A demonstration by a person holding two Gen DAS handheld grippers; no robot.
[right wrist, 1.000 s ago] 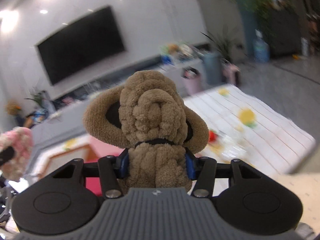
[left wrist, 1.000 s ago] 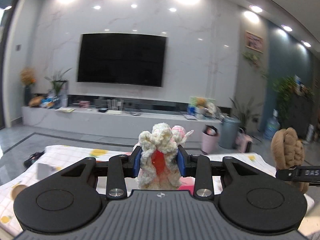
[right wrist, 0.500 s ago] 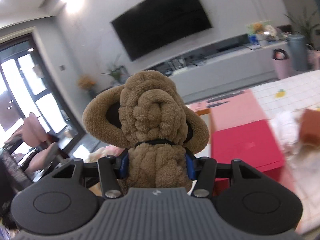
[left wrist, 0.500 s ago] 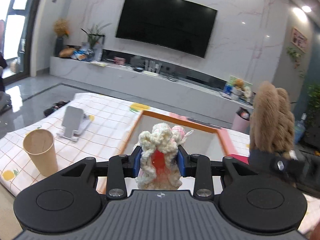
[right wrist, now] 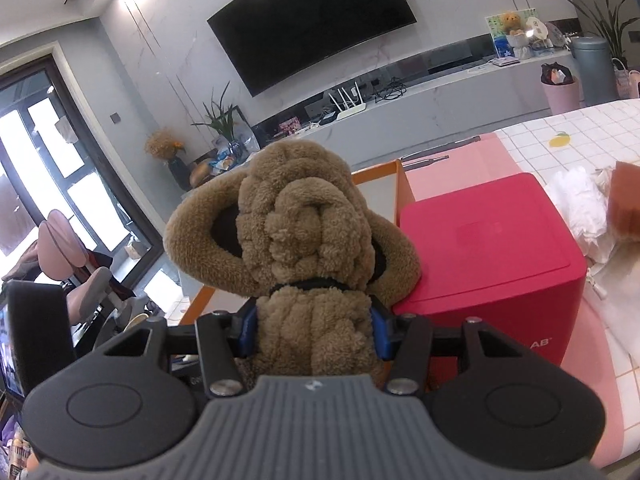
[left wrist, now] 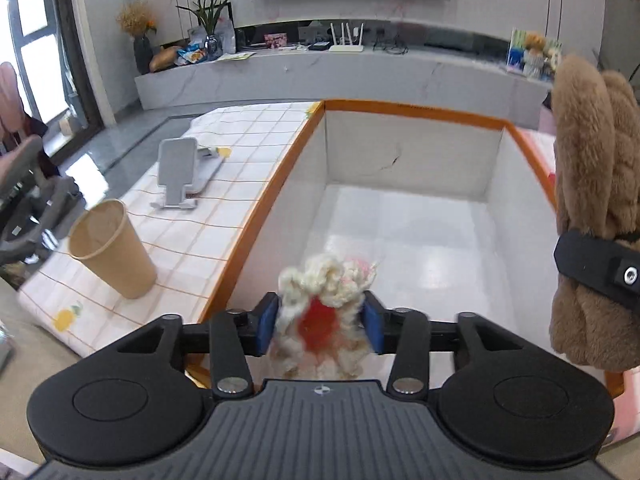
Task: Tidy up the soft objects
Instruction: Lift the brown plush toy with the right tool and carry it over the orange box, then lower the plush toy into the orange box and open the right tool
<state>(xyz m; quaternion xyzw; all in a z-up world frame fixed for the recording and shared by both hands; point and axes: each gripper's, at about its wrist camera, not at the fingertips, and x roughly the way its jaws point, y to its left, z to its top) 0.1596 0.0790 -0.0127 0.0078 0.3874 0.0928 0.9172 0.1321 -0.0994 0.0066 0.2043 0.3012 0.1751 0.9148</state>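
Cream yarn toy clamped in left gripper, tilted down over orange-rimmed box. Right gripper level, clamps brown plush.

The only writing showing is on the red box in the right wrist view: near the lower right corner of its front face, white capital letters are reading "AB", with a small mark after them, and anything before them is hiding behind the black gripper housing. A faint square emblem is sitting on the box's lid, too pale to read. In the left wrist view nothing is reading clearly.
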